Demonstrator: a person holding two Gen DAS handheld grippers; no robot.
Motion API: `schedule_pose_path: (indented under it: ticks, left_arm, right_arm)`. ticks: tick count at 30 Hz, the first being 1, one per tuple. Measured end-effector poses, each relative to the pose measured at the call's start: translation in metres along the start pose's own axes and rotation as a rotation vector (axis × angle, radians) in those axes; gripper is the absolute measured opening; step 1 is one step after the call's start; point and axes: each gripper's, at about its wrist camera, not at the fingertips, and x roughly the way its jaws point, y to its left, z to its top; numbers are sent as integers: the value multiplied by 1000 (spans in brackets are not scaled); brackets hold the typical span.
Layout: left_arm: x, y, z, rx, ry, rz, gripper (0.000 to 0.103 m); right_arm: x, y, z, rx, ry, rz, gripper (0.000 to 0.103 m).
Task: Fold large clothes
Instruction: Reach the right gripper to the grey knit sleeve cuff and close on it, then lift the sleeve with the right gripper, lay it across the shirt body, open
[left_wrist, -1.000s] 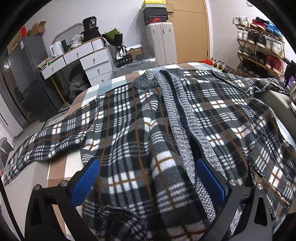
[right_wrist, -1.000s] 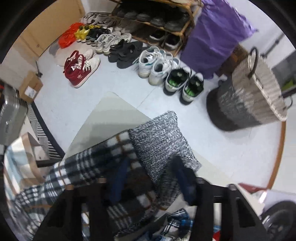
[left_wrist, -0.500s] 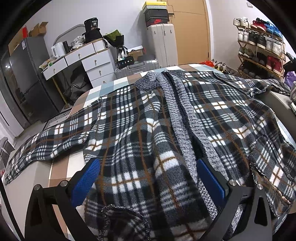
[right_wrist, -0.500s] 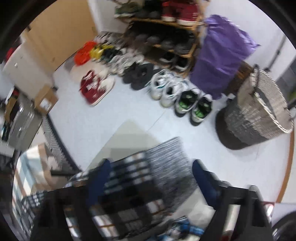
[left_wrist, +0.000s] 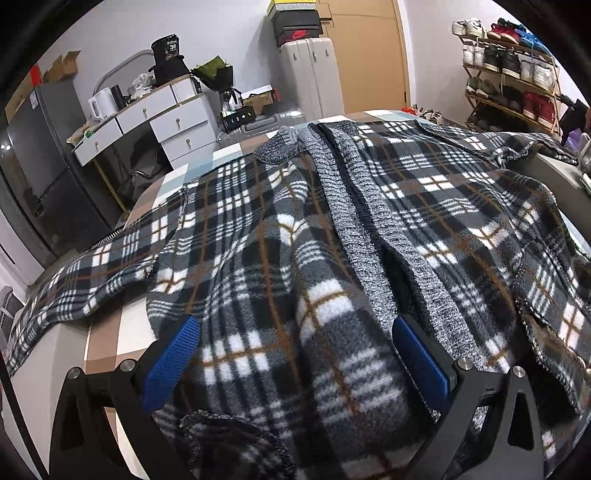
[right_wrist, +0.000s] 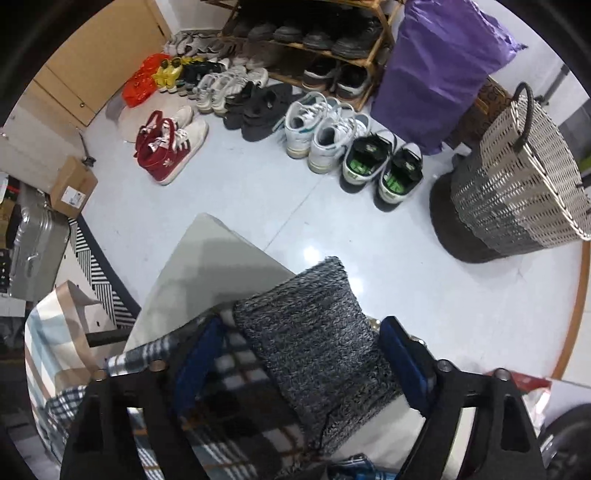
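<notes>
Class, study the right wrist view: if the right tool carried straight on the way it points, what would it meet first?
Probably the grey knitted cuff of the plaid jacket, lying between the closing jaws of the right tool; depth is uncertain.

Both grippers have black angular frames with silver screws, and their fingers (left_wrist: 171, 363) carry blue textured pads.

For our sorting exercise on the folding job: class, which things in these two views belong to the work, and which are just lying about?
Belongs to the job:
plaid jacket
its grey knit cuff
left gripper
right gripper, jaws closing around the cuff

Just lying about:
woven basket
red trainers
purple bag
white kettle
</notes>
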Motion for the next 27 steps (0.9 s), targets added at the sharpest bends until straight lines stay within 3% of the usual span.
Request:
schedule_pose_path:
  ticks: [2,5,12,20,27]
  left_arm:
    - [-1,-2,0,1,4,-10,102]
    - [-5,-5,-3,6,-9,-15,102]
    - [-8,-3,-3,7,-23,-11,102]
    - [-14,2,2,-32,-34,-35,102]
    - [-25,0,6,-34,-79,-23,102]
  right_arm:
    - [-5,8,-3,-44,-14,5,41]
    - [-9,17,-8,-90,-27,17,19]
    - [-27,31,-19,-154,-105,56,15]
    - [-86,48,-35,-227,-347,122,14]
    - [-166,101,-67,-337,-581,73,14]
